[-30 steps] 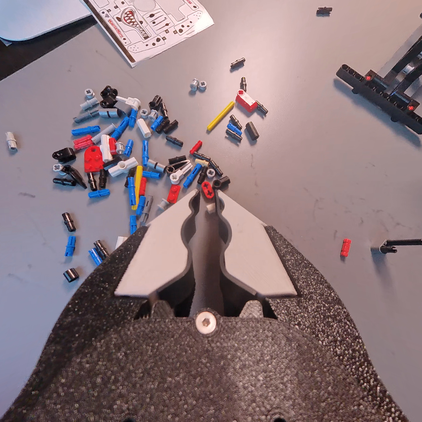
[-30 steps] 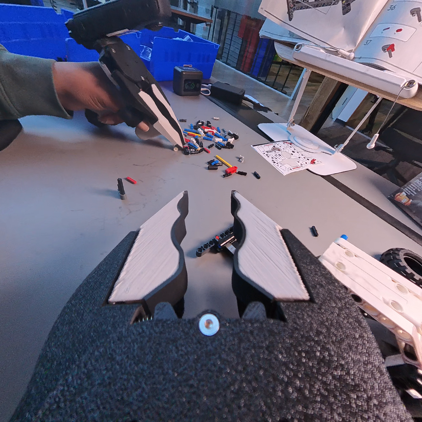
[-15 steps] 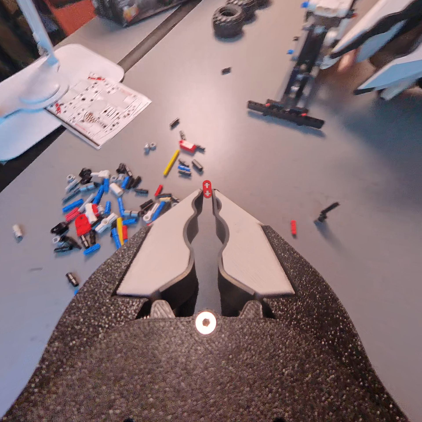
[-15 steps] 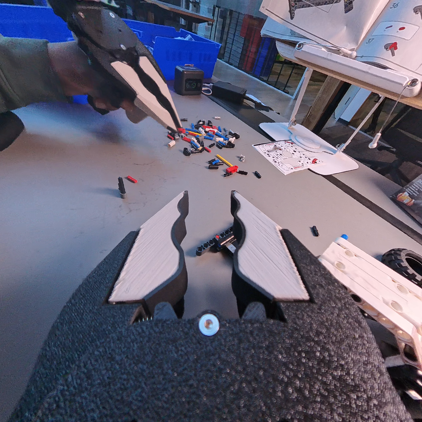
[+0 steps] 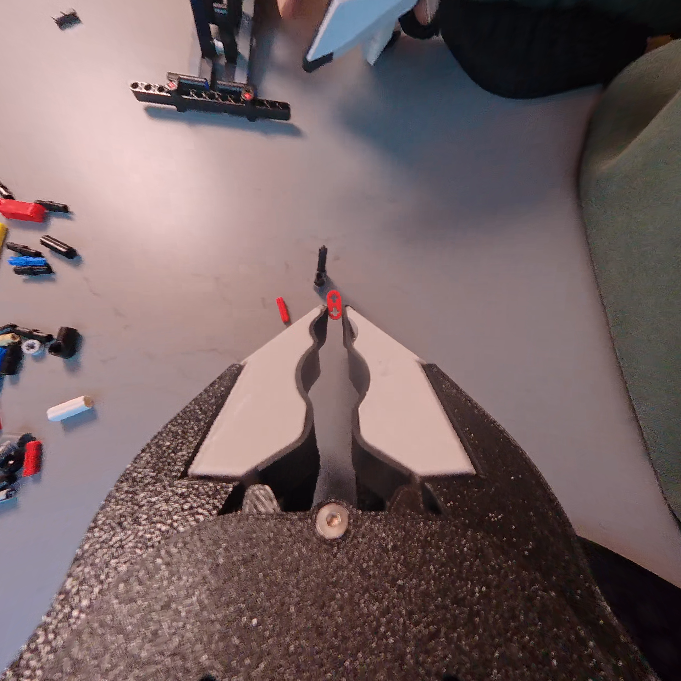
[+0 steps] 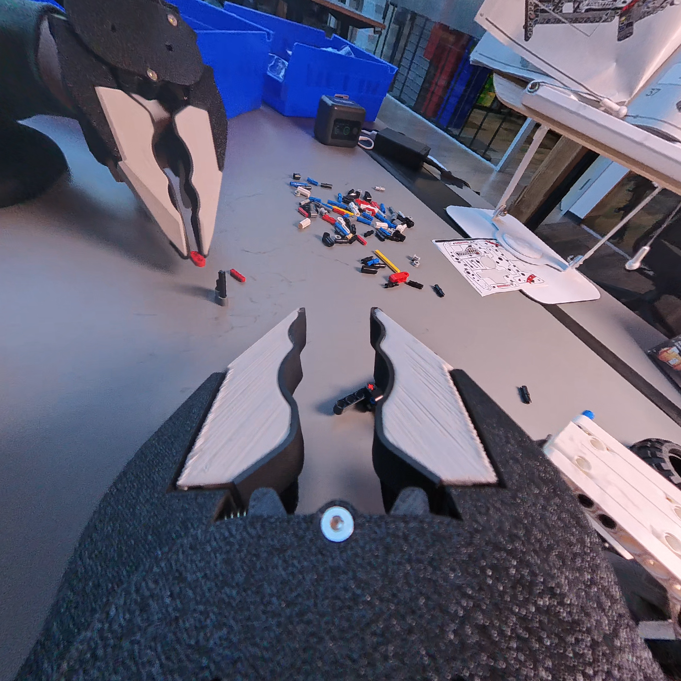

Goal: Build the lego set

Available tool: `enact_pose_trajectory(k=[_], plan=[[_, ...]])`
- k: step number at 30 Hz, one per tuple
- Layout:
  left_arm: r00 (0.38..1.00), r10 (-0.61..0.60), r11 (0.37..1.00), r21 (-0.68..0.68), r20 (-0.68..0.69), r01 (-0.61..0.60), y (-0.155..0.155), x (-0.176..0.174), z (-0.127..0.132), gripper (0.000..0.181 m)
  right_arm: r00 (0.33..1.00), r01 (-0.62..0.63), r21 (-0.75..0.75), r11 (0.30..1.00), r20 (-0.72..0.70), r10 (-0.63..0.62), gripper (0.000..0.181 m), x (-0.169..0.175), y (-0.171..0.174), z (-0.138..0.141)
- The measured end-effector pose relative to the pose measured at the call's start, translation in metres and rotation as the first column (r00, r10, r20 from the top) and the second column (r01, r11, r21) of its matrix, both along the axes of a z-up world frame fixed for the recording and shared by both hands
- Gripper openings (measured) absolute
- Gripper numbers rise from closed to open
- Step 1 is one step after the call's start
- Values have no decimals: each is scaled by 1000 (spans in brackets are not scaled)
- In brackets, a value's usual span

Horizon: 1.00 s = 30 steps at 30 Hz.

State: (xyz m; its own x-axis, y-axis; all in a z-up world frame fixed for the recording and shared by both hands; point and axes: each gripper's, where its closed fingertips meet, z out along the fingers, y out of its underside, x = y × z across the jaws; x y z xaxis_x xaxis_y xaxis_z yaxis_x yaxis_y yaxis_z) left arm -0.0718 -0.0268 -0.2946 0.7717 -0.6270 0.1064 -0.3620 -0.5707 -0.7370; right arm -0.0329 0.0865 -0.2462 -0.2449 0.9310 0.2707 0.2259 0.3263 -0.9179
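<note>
My left gripper (image 5: pixel 334 313) is shut on a small red two-hole lego piece (image 5: pixel 334 304) at its fingertips. It hovers just above a black axle standing in a grey bush (image 5: pixel 321 266), with a loose red pin (image 5: pixel 282 310) to the left. The right wrist view shows the same gripper (image 6: pixel 193 252), red piece (image 6: pixel 197 258), upright axle (image 6: pixel 221 287) and red pin (image 6: pixel 237 275). My right gripper (image 6: pixel 338 315) is open and empty over the grey table. A black beam assembly (image 6: pixel 355 398) lies between its fingers; it also shows in the left wrist view (image 5: pixel 210 96).
A heap of loose lego parts (image 6: pixel 350 215) lies mid-table; part of it shows at the left (image 5: pixel 33 250). A sticker sheet (image 6: pixel 486 267) and white stand base (image 6: pixel 530 254) sit right. A white lego beam (image 6: pixel 622 490), tyre (image 6: pixel 659 460), blue bins (image 6: pixel 324 73) and black box (image 6: pixel 341 121) surround. Across from one pair of fingers to the other is roughly 15 cm.
My left gripper picked the red piece out of the heap, lifted it and carried it right to just above the upright black axle. My right gripper stayed open in place.
</note>
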Motion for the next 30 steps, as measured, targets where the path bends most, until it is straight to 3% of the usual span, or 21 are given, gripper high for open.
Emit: enact_pose_trajectory(k=[6,12,16,21,30], plan=[[996,-24,999,-41,-82,20,-2,6,-21,8,1000,-3,72,997,25,1,34,-1,-5,-7],[999,-30,999,-40,-45,28,-2,10,-20,22,999,-22,123,992,39,17,32,-1,-11,-12],[999,35,999,-3,34,-35,5,0,-8,21,999,-29,137,990,46,23,32,-1,-12,-13],[984,179,983,43,-4,-178,20,-26,-7,22,998,-38,145,989,48,31,32,0,-14,-14],[983,166,986,25,-85,-164,23,-23,-22,12,997,-63,186,981,64,52,32,1,-19,-18]])
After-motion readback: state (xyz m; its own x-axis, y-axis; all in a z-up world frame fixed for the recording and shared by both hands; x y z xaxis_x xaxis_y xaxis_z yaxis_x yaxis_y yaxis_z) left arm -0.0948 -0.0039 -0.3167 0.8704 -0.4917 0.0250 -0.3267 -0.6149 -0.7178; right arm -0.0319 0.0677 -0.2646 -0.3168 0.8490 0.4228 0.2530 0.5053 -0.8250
